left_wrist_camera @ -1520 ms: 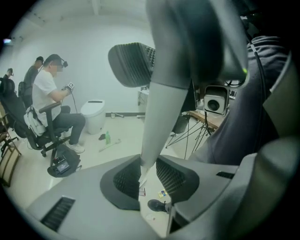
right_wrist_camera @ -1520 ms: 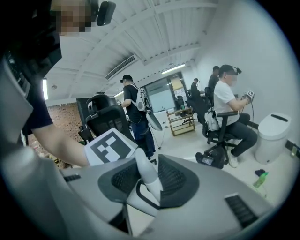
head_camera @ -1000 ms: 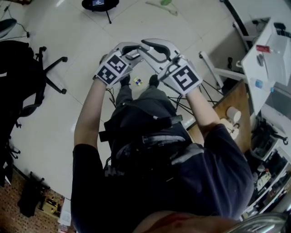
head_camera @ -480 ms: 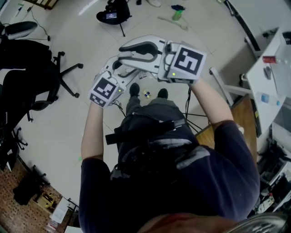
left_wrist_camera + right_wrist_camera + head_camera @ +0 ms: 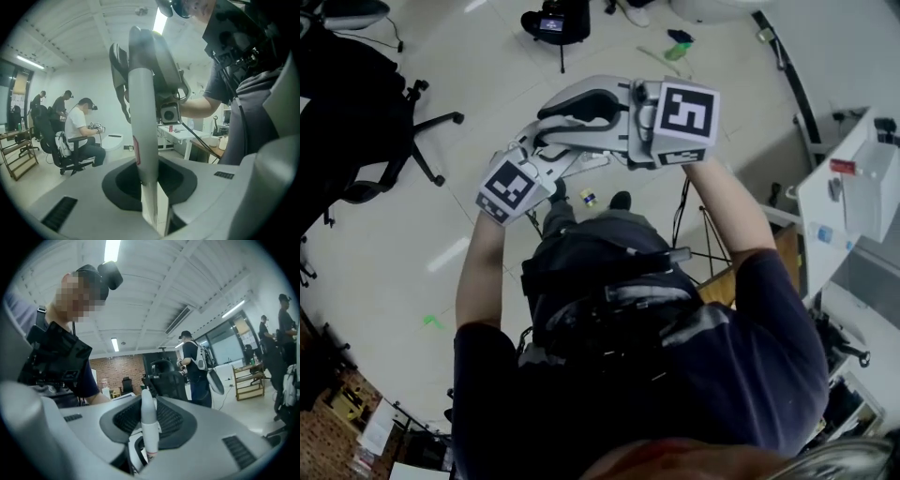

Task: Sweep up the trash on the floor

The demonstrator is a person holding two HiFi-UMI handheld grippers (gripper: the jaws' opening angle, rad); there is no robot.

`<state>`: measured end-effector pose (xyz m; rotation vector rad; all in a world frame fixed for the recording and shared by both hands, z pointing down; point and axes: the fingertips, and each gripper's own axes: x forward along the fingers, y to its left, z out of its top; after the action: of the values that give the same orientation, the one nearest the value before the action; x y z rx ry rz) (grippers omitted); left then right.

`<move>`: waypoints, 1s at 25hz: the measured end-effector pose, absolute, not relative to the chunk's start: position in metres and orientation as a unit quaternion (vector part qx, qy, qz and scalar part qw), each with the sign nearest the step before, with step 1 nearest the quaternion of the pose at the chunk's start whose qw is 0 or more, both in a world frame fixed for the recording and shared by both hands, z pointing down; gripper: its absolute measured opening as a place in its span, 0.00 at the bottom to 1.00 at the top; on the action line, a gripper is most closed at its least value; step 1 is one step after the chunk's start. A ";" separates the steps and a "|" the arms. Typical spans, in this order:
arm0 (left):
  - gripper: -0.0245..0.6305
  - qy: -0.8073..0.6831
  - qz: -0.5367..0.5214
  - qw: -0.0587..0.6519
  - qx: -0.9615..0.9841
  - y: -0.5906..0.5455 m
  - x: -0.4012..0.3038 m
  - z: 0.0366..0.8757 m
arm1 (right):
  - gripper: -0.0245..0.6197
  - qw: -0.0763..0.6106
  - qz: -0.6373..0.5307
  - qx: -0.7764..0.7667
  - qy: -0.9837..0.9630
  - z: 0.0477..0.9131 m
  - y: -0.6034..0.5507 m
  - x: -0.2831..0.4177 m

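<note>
A white handle (image 5: 143, 140) with a small red label stands upright between the jaws of my left gripper (image 5: 152, 206). Those jaws have just been closing and now press on it. Higher up the same handle sits my right gripper (image 5: 154, 61). In the right gripper view the handle's rounded white end (image 5: 146, 423) pokes up between the jaws of the right gripper (image 5: 145, 441), which is shut on it. From the head camera, the right gripper (image 5: 553, 117) lies across above the left gripper (image 5: 577, 155) and they hide the handle. A small yellow-and-blue scrap (image 5: 588, 198) lies on the floor by the person's feet.
A black office chair (image 5: 384, 122) stands at the left, a camera on a stand (image 5: 555, 23) at the top. Green items (image 5: 680, 47) lie far off on the floor, a green scrap (image 5: 431, 322) at the lower left. White desks (image 5: 853, 178) line the right. Other people (image 5: 79, 136) are about.
Both grippers have risen toward the head camera. The right one has swung from pointing down to lying level, now across and above the left one.
</note>
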<state>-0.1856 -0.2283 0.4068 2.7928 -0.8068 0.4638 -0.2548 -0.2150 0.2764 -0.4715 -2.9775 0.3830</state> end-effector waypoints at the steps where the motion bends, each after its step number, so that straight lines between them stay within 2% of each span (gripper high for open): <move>1: 0.13 -0.274 0.154 0.099 0.944 -0.229 -0.198 0.408 | 0.21 0.054 0.131 -0.163 -0.976 0.278 -0.215 -0.267; 10: 0.13 -0.348 0.168 0.099 0.917 -0.238 -0.323 0.429 | 0.21 0.088 0.150 -0.257 -0.950 0.302 -0.216 -0.375; 19: 0.13 -0.518 0.179 0.102 0.830 -0.246 -0.462 0.475 | 0.22 0.122 0.140 -0.325 -0.927 0.349 -0.208 -0.492; 25: 0.13 -0.594 0.181 0.111 0.776 -0.254 -0.493 0.507 | 0.22 0.145 0.095 -0.316 -0.933 0.377 -0.207 -0.515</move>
<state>-0.4927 -0.2538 0.5073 2.2781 -1.7448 0.5328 -0.5154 -0.2066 0.3770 -0.9102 -2.6876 0.2731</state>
